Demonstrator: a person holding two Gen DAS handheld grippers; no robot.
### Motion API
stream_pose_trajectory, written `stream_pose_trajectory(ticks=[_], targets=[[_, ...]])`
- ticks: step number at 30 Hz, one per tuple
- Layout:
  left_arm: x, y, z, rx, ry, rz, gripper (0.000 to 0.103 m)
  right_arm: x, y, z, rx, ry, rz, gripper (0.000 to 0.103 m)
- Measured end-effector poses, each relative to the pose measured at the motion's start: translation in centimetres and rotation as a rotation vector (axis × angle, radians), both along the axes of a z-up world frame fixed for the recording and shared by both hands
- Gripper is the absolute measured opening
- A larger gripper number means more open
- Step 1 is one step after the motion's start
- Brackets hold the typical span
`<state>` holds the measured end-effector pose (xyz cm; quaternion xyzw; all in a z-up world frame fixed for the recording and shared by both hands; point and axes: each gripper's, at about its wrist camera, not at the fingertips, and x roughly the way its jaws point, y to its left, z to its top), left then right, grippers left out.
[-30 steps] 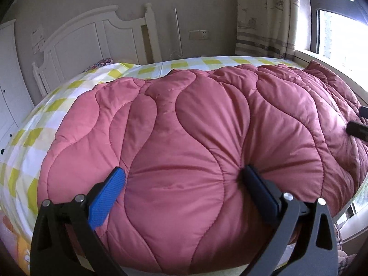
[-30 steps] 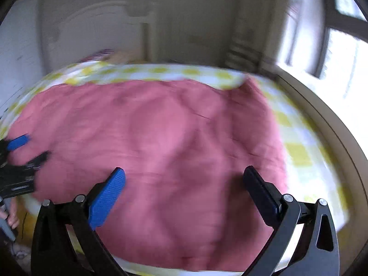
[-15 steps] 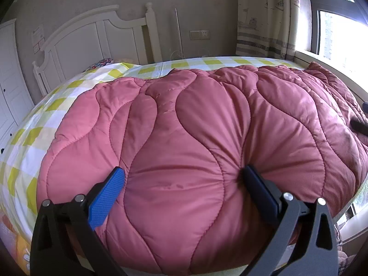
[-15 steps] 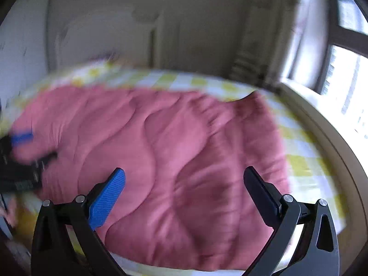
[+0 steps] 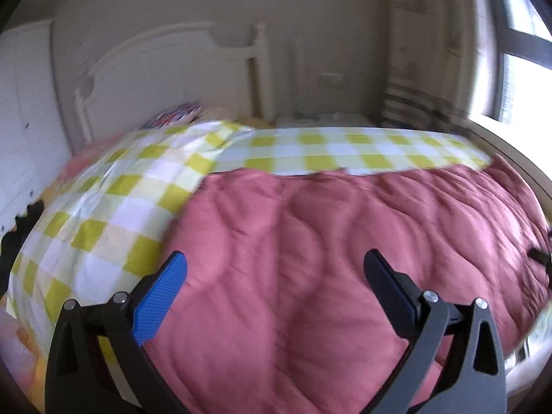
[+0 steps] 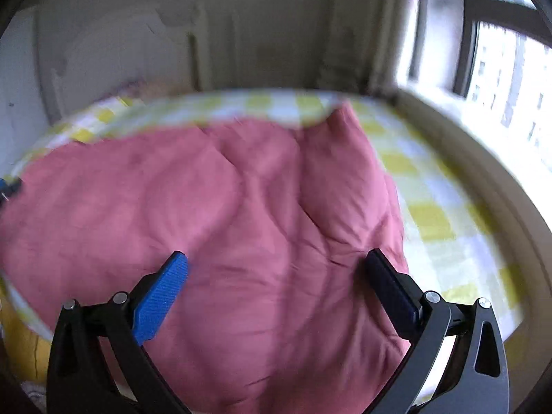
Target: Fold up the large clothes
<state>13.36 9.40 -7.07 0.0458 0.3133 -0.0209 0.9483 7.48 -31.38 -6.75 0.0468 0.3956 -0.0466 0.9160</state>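
A large pink quilted garment or comforter [image 5: 345, 258] lies folded on a bed with a yellow-and-white checked sheet [image 5: 120, 200]. It also fills the right wrist view [image 6: 224, 224]. My left gripper [image 5: 276, 269] is open and empty, held above the near left part of the pink fabric. My right gripper [image 6: 276, 269] is open and empty above the near right part, close to its right edge. The right gripper's tip shows at the far right of the left wrist view [image 5: 540, 257]. Both views are blurred.
A white headboard [image 5: 165, 69] stands at the far end of the bed. A patterned pillow [image 5: 176, 119] lies near it. A curtain [image 5: 424, 69] and a bright window [image 6: 500, 79] are on the right. A white wardrobe [image 5: 20, 120] is at left.
My left gripper has pulled back and up from the fabric, so more checked sheet shows at left. My right gripper has shifted right and nearer the fabric's right edge. Both stay open.
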Motion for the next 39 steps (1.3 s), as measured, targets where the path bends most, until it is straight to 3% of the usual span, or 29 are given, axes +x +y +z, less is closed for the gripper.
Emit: stream_pose_trajectory(ticks=[3, 6, 10, 14, 17, 23, 28, 39], targets=[[4.9, 2.4, -3.3, 0.021, 0.134, 0.087, 0.101, -0.4, -0.2, 0.0, 0.033, -0.012, 0.003, 0.099], [6.2, 4.4, -5.0, -0.119, 0.165, 0.044, 0.101, -1.3, -1.0, 1.8, 0.056, -0.06, -0.01, 0.098], [6.0, 3.9, -4.9, -0.068, 0.157, 0.05, 0.101, -5.5, -6.1, 3.9, 0.3, -0.207, -0.102, 0.098], [5.7, 4.0, -4.9, -0.084, 0.154, 0.049, 0.101, -9.9, -10.4, 3.0, 0.501, -0.287, -0.192, 0.098], [5.6, 4.2, -4.9, -0.085, 0.152, 0.049, 0.101, -12.3, -12.3, 0.7, 0.624, -0.261, -0.215, 0.098], [5.7, 4.0, -5.0, -0.087, 0.155, 0.048, 0.101, -12.7, -10.2, -2.4, 0.804, -0.17, -0.09, 0.089], [5.5, 3.9, -5.0, -0.088, 0.155, 0.049, 0.101, -12.4, -6.0, -2.8, 0.819, -0.071, 0.004, 0.089], [5.6, 4.0, -5.0, -0.088, 0.155, 0.047, 0.101, -8.7, -2.5, -1.6, 0.707, -0.091, 0.024, 0.091]])
